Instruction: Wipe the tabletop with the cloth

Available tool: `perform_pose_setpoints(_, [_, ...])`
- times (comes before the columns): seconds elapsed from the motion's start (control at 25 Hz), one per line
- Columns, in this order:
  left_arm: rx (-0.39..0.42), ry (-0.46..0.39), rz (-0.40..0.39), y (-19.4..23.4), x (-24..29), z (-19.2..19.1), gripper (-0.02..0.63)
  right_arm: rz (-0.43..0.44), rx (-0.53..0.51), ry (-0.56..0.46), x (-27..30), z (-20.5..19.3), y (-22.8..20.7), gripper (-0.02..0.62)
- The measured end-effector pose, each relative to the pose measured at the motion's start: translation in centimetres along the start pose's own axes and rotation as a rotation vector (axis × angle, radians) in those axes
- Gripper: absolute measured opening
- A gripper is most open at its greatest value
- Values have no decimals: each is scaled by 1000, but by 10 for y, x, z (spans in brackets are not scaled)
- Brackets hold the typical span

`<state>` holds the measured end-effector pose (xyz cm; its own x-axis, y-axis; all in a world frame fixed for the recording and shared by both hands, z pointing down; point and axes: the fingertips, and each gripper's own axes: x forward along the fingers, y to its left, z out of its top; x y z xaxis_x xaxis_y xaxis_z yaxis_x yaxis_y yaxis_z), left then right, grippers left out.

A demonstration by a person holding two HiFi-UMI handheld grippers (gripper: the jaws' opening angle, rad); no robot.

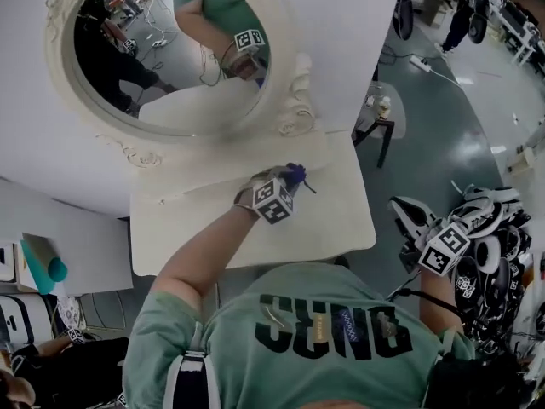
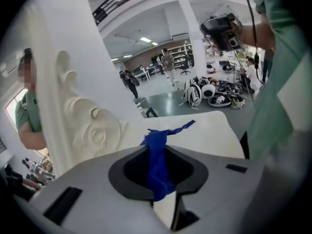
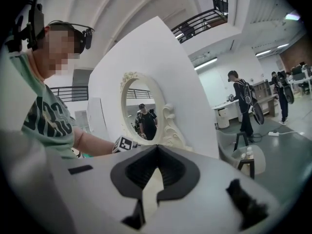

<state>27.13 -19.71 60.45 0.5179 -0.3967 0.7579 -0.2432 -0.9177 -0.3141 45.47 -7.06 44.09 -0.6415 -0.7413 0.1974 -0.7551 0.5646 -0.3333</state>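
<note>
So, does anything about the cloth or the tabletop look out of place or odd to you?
Only the cloth: it is bunched into a narrow twisted strip in the fingers of the left gripper, not spread flat, so little of it would likely meet the tabletop. Nothing looks spilled or damaged.

Cream tabletop (image 1: 332, 220) with ornate mirror (image 1: 170, 58) at back
</note>
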Motion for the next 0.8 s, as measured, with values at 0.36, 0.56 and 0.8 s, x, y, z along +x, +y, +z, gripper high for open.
perform_pose_setpoints(0.36, [266, 424, 25, 52, 197, 125, 78, -134, 129, -31, -162, -21, -146, 12])
perform_pose_setpoints(0.56, [547, 759, 10, 57, 257, 86, 78, -237, 215, -46, -233, -55, -173, 12])
perform_pose_setpoints(0.8, [729, 956, -3, 72, 286, 35, 78, -318, 296, -48, -264, -87, -185, 12])
